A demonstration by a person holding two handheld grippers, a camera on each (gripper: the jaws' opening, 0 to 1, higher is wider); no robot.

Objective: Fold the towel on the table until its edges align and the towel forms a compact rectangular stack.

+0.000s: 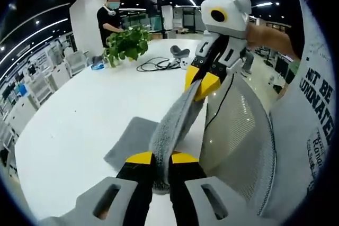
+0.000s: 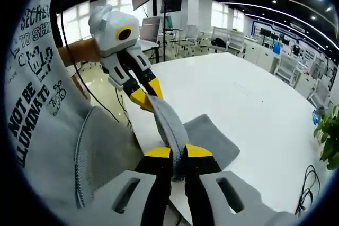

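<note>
In the left gripper view a potted plant (image 1: 127,45) and a coil of black cable (image 1: 158,65) sit toward the far edge of the white desk (image 1: 74,115), with a person (image 1: 109,17) standing behind the plant. The right gripper view takes in the open far side of the desk (image 2: 254,99), rows of chairs beyond it, and a few plant leaves (image 2: 328,141) at its edge.

The grey towel (image 1: 172,125) is stretched taut in the air between the two grippers, its lower part lying flat on the desk near the person's edge (the lifted span looks bunched into a rope).

The left gripper (image 1: 161,158) has its jaws pinching one end of the towel (image 2: 169,120). The right gripper (image 2: 178,153) likewise has its jaws clamped on the other end. Each is held out over the desk's near edge, facing the other.
</note>
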